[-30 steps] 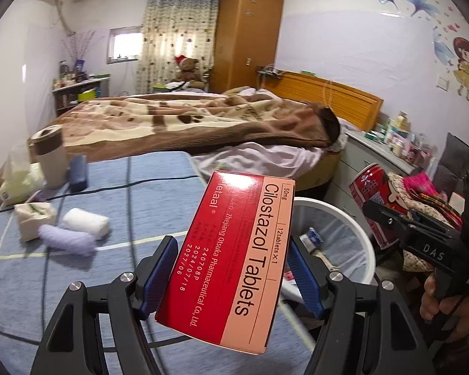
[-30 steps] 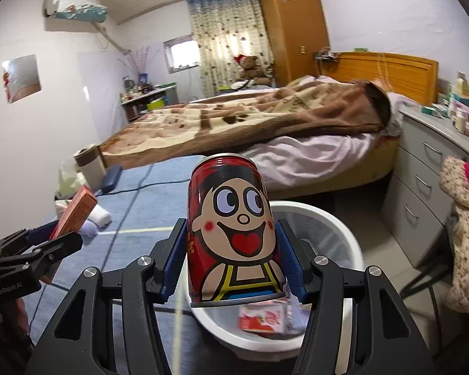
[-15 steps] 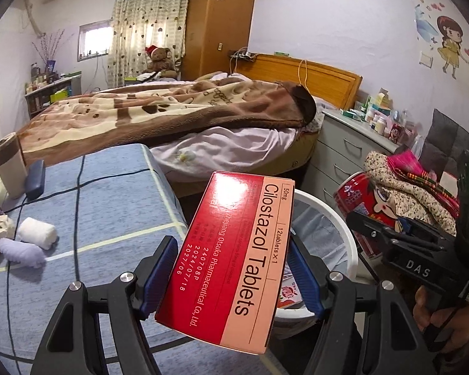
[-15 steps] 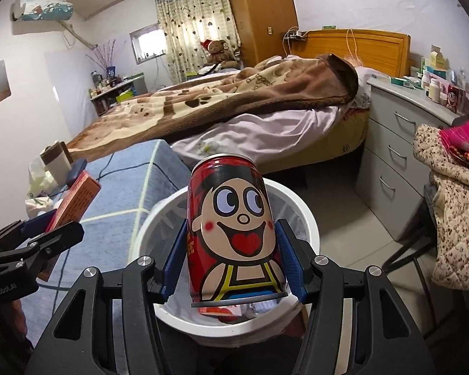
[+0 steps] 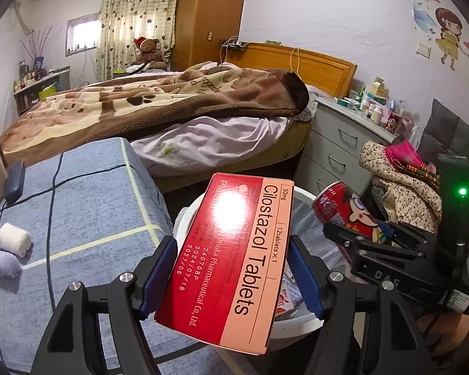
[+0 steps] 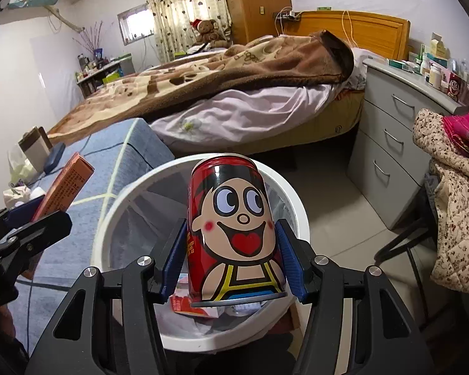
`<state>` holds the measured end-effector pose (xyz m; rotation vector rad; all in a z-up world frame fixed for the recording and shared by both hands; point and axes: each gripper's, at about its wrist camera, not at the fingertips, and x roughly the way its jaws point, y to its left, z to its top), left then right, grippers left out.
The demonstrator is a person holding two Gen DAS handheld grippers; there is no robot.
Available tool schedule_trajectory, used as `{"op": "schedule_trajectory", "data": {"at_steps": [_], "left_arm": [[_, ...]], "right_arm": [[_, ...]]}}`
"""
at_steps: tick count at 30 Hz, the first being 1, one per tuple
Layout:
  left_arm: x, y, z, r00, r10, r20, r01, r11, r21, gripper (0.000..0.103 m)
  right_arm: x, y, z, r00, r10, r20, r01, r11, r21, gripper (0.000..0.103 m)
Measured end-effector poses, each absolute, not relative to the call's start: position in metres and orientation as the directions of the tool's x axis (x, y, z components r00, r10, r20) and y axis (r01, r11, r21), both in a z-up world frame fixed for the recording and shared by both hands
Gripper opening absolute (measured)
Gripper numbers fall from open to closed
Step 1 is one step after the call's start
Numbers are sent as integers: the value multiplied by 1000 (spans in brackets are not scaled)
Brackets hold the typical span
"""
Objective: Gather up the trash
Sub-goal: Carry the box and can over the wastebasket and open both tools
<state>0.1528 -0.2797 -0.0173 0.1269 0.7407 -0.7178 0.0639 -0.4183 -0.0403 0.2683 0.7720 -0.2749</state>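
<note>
My left gripper (image 5: 231,278) is shut on a red and pink tablet box (image 5: 231,259), held over the near rim of a round white bin (image 5: 303,322). In the right wrist view my right gripper (image 6: 231,259) is shut on a red drink can (image 6: 234,234) with a cartoon face, hanging above the open white bin (image 6: 115,215). Some wrappers lie in the bin's bottom. The can (image 5: 344,212) and right gripper (image 5: 337,234) show at the right of the left view. The tablet box (image 6: 67,187) shows at the left of the right view.
A blue-covered surface (image 5: 87,218) with rolled socks (image 5: 14,239) lies left of the bin. A bed with a brown blanket (image 6: 234,72) is behind it. Grey drawers (image 6: 390,131) and a chair with draped clothes (image 6: 453,206) stand at the right.
Both grippers have moved right and down, from beside the blue surface to over the bin. The box and the can stay gripped.
</note>
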Motion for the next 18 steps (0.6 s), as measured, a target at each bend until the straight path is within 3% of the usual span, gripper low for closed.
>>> {"op": "schedule_trajectory", "data": {"at_steps": [7,10,18], "left_arm": [[159,-280,-25,485,-563,-669,634,753,-175,71],[159,-278,-26,482,-565,-670,630,755,-184,72],[159,-266,-22,500,-558,-662,610,770,-188,72]], "right_arm": [[65,-424,-44,677,-152,-720,358,923,142,58],[63,-426,-43,690,-145,-709,364,917,166,69],[62,-422,-37,700,-158,-697,368,916,162,70]]}}
